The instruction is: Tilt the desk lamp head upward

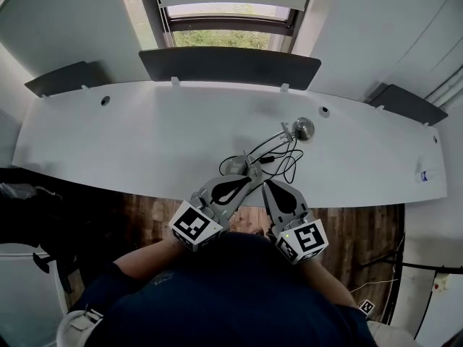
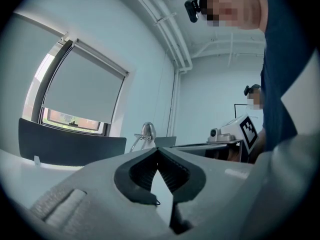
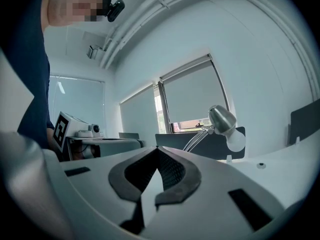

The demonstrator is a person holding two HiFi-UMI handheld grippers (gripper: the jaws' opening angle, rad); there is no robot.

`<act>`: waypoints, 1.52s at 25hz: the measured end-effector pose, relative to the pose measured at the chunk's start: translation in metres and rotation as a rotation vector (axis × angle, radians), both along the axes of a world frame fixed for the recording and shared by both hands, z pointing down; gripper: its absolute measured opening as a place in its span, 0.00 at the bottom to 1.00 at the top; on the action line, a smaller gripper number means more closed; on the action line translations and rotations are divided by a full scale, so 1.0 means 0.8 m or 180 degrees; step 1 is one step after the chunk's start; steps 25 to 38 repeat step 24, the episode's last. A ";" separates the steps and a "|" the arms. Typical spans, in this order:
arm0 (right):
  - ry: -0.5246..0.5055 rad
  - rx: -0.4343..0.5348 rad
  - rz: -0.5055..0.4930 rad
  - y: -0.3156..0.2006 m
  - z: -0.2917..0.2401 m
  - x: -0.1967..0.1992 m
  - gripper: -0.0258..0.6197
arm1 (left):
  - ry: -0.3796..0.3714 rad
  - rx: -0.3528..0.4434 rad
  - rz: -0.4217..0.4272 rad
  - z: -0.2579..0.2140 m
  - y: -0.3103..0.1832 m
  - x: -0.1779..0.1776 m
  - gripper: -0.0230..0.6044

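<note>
A desk lamp stands on the white desk (image 1: pixel 130 136); its silver head (image 1: pixel 302 128) is out on thin metal arms from a round base (image 1: pixel 233 166), with a black cable (image 1: pixel 286 166) looped beside it. My left gripper (image 1: pixel 249 178) is at the desk's near edge just short of the base, shut and empty. My right gripper (image 1: pixel 265 183) sits beside it, also shut and empty. In the right gripper view the lamp head (image 3: pixel 222 118) with its white bulb (image 3: pixel 235 141) points down to the right, beyond the shut gripper (image 3: pixel 158 148). The left gripper view shows the lamp (image 2: pixel 148 131) far beyond the shut gripper (image 2: pixel 158 148).
Dark divider panels (image 1: pixel 230 65) line the desk's far edge under a window (image 1: pixel 228 22). Cable holes (image 1: pixel 105 100) dot the desktop. A small white item (image 1: pixel 427 173) lies at the desk's right end. Wooden floor (image 1: pixel 155 212) shows below the near edge.
</note>
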State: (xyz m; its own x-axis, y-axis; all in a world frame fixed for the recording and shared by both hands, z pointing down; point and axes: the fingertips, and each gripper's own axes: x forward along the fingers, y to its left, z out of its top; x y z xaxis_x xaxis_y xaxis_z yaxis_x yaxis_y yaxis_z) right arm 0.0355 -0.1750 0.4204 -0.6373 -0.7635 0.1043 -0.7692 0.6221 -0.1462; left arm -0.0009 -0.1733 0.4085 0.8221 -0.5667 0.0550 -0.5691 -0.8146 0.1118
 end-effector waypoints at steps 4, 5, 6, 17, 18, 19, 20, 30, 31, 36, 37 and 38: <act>-0.0010 0.0015 0.0017 0.002 -0.005 0.001 0.05 | 0.0006 0.0023 -0.0012 -0.004 0.003 -0.001 0.05; -0.0006 0.0023 0.0019 0.002 -0.007 0.001 0.05 | 0.0004 0.0040 -0.0015 -0.006 0.003 -0.001 0.05; -0.0004 0.0028 0.0016 0.002 -0.008 0.001 0.05 | 0.0000 0.0052 -0.0019 -0.007 0.002 -0.001 0.05; 0.0003 0.0024 -0.0040 0.001 -0.006 -0.005 0.05 | 0.0027 0.0041 -0.0055 -0.010 -0.001 -0.004 0.05; 0.0015 0.0031 -0.0050 0.001 -0.005 -0.005 0.05 | 0.0023 0.0037 -0.0051 -0.009 -0.001 -0.005 0.05; 0.0030 0.0052 -0.0064 0.000 -0.006 -0.006 0.05 | 0.0021 0.0033 -0.0049 -0.008 -0.002 -0.005 0.05; 0.0038 0.0071 -0.0074 -0.001 -0.006 -0.006 0.05 | 0.0023 0.0030 -0.0052 -0.008 -0.002 -0.006 0.05; 0.0031 0.0095 -0.0072 -0.003 -0.006 -0.008 0.05 | 0.0020 0.0045 -0.0072 -0.007 -0.006 -0.010 0.05; 0.0031 0.0095 -0.0072 -0.003 -0.006 -0.008 0.05 | 0.0020 0.0045 -0.0072 -0.007 -0.006 -0.010 0.05; 0.0031 0.0095 -0.0072 -0.003 -0.006 -0.008 0.05 | 0.0020 0.0045 -0.0072 -0.007 -0.006 -0.010 0.05; 0.0031 0.0095 -0.0072 -0.003 -0.006 -0.008 0.05 | 0.0020 0.0045 -0.0072 -0.007 -0.006 -0.010 0.05; 0.0031 0.0095 -0.0072 -0.003 -0.006 -0.008 0.05 | 0.0020 0.0045 -0.0072 -0.007 -0.006 -0.010 0.05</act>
